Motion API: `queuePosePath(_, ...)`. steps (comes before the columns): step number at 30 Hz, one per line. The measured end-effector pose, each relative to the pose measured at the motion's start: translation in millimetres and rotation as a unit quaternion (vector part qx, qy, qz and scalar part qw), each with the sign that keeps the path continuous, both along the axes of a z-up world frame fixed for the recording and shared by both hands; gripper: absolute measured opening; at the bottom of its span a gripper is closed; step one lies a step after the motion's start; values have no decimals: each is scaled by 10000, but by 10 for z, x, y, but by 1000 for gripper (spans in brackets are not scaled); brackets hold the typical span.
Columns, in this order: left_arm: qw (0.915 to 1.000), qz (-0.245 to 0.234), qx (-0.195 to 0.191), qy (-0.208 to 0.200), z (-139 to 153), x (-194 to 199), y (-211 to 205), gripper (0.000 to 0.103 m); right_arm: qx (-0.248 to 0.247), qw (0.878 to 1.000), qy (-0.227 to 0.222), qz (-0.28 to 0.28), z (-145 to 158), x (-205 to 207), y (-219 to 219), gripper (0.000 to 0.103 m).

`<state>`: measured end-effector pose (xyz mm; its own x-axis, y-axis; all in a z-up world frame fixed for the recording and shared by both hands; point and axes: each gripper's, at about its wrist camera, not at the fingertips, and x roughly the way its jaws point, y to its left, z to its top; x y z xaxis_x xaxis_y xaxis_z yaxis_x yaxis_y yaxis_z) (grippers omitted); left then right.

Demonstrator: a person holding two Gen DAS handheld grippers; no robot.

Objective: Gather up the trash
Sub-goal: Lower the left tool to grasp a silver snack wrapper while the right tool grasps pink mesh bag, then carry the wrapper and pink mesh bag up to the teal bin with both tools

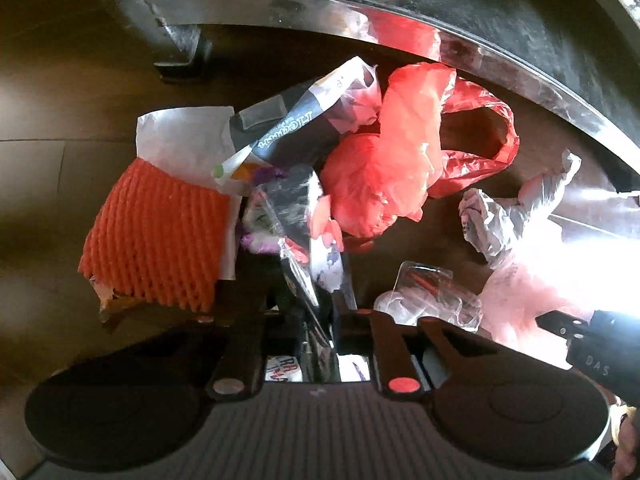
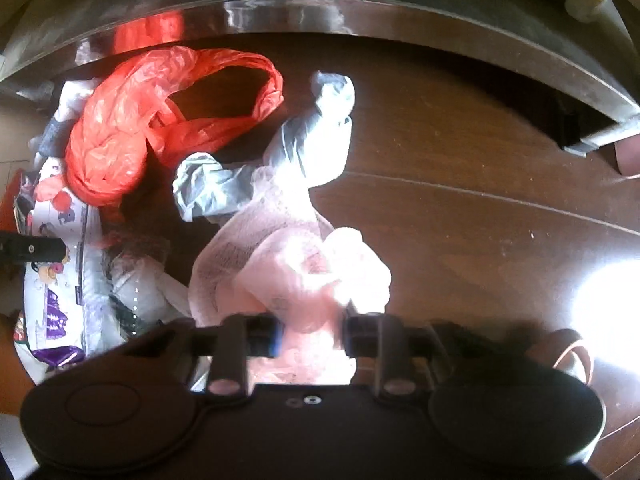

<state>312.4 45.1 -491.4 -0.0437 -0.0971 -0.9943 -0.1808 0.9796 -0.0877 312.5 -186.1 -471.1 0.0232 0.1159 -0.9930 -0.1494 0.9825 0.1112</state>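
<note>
On the dark wood floor [image 2: 460, 152], below a curved steel rim [image 2: 360, 12], lies a heap of litter. Left gripper [image 1: 304, 312]: fingers pinched on a clear printed wrapper [image 1: 304, 232] at the heap's centre. Orange foam net [image 1: 156, 236] on white paper just left of it; red plastic bag [image 1: 392, 160] behind, handle loop toward the rim. Right gripper [image 2: 312, 336]: fingers clamped on a pale pink foam net [image 2: 304, 264], with crumpled grey-white plastic [image 2: 304, 148] touching its far side. Clear blister shell [image 1: 432, 296] sits between the two tools.
</note>
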Motion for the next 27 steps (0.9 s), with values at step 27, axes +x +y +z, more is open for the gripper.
queuePosePath(27,9880,176,-353,-1493,2420,-617,75,4,269,9868,-1545,393,2525,-684,179,8)
